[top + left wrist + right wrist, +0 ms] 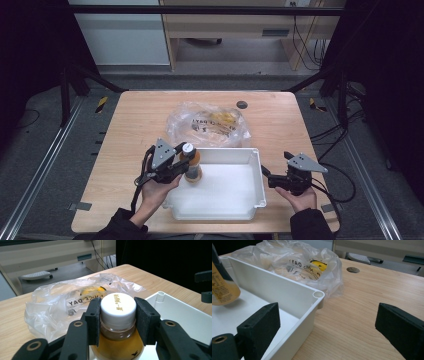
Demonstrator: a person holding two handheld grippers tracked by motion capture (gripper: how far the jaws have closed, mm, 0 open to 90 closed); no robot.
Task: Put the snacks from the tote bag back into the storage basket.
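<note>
An amber drink bottle [192, 169] with a white cap [118, 305] stands upright in the far left corner of a white plastic bin [225, 200]. My left gripper [184, 159] is shut on the bottle's cap and neck, with a black pad [93, 315] pressed on each side. In the right gripper view the bottle [220, 287] hangs at or just over the bin floor; I cannot tell if it touches. My right gripper [266, 176] is open at the bin's right wall [309, 312], which runs between its jaws untouched.
A crumpled clear plastic bag [207, 125] with yellow items inside lies on the wooden table [140, 115] just behind the bin. A small dark round hole [242, 104] sits near the table's far edge. Metal rails run along both sides of the table.
</note>
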